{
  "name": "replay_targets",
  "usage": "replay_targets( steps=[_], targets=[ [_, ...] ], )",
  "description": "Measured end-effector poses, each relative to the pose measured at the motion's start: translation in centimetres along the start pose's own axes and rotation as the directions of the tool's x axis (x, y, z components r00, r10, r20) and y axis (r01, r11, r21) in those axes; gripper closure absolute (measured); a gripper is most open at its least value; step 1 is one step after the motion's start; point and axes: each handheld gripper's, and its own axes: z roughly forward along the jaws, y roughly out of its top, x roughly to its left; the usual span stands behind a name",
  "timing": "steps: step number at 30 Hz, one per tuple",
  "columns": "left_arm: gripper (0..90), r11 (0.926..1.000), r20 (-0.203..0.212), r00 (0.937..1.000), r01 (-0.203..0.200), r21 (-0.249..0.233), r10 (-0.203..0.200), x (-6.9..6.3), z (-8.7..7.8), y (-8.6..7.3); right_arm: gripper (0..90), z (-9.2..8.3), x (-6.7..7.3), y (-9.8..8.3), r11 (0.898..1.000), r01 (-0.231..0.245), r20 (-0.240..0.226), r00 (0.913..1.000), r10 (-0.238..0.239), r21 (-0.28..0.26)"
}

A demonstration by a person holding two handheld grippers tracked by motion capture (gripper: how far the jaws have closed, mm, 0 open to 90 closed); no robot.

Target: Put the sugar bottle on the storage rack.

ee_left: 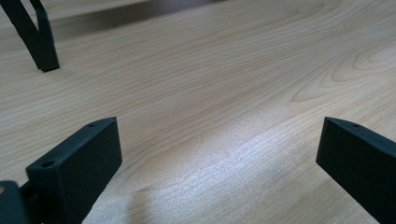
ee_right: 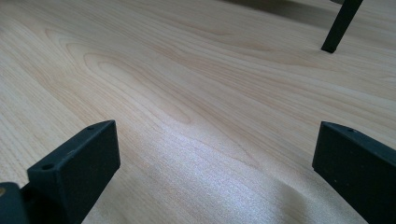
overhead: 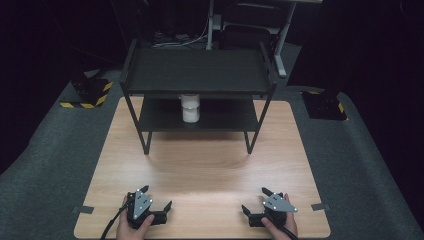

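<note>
Left hand-held gripper (overhead: pixel 157 197) and right hand-held gripper (overhead: pixel 254 199) rest on the table (overhead: pixel 210 165), jaws apart, holding nothing.

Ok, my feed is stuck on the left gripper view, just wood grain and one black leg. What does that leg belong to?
Observer: A black two-tier shelf rack at the table's far side.
Operator: Anything on it?
Observer: A white cylindrical container stands on the lower shelf, near its middle.
Operator: Where is the other hand-held gripper?
Observer: The right hand-held gripper rests near the table's front edge, jaws open, level with the left hand-held gripper.
Operator: Is either one holding something?
Observer: No, the right gripper view shows bare wood between its jaws.
</note>
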Motion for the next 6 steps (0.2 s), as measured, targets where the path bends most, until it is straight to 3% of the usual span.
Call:
replay_targets(
  steps=[6],
  targets=[
    [0.5,1.0000,0.010,0.9999,0.008,0.001,-0.008,0.19,0.07,0.04,0.4,-0.03,0.24,-0.08,1.000,0.021,0.005,0.9998,-0.021,-0.005]
  ],
)
